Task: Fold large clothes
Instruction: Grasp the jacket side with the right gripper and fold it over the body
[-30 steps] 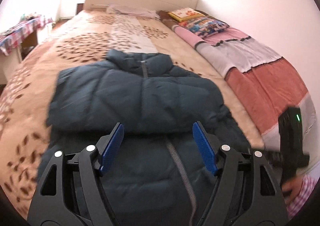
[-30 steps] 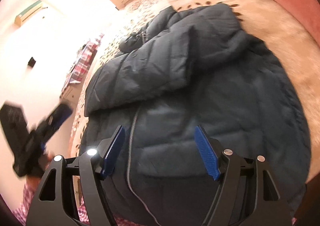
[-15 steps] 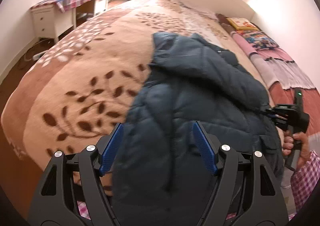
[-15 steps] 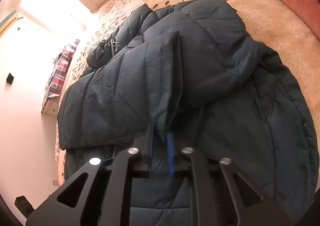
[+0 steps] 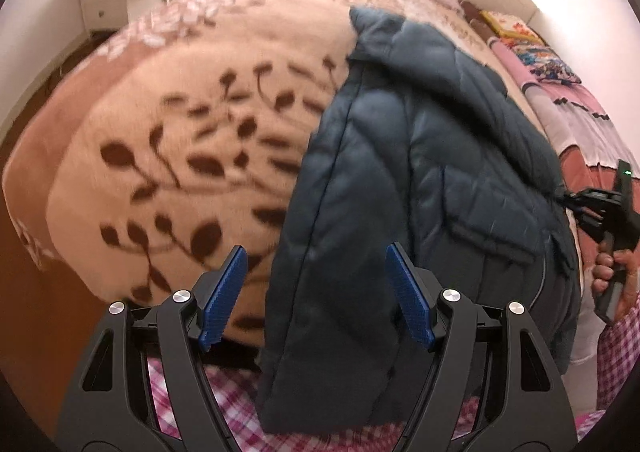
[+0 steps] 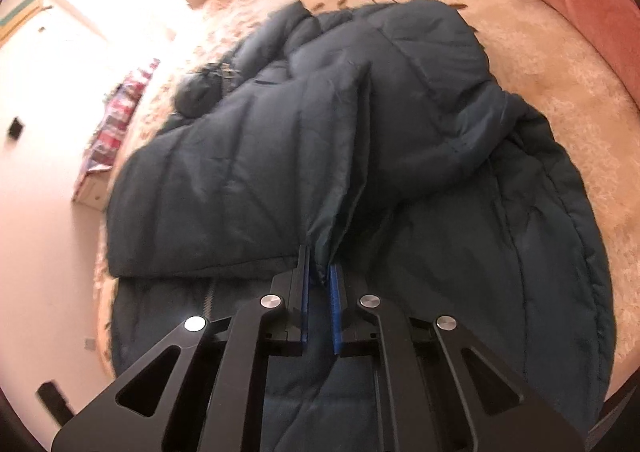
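- Dark puffer jacket [image 6: 400, 140] lies on bed [image 5: 168, 124], partly folded.
- Right gripper [image 6: 319, 280] fingers pinched on the jacket's folded edge.
- Left gripper [image 5: 316, 292] fingers wide, straddling the hem; should grip deep before lifting evenly.

Bed [image 5: 132, 180] under leaf-patterned blanket [image 5: 192, 140]; dark puffer jacket [image 5: 400, 172] spread on the blanket, striped quilt [image 5: 576, 120] beyond the jacket.

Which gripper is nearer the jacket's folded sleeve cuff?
Right. The right gripper is shut on the sleeve cuff of the jacket. The left gripper is open over the jacket's opposite side edge, gripping nothing.
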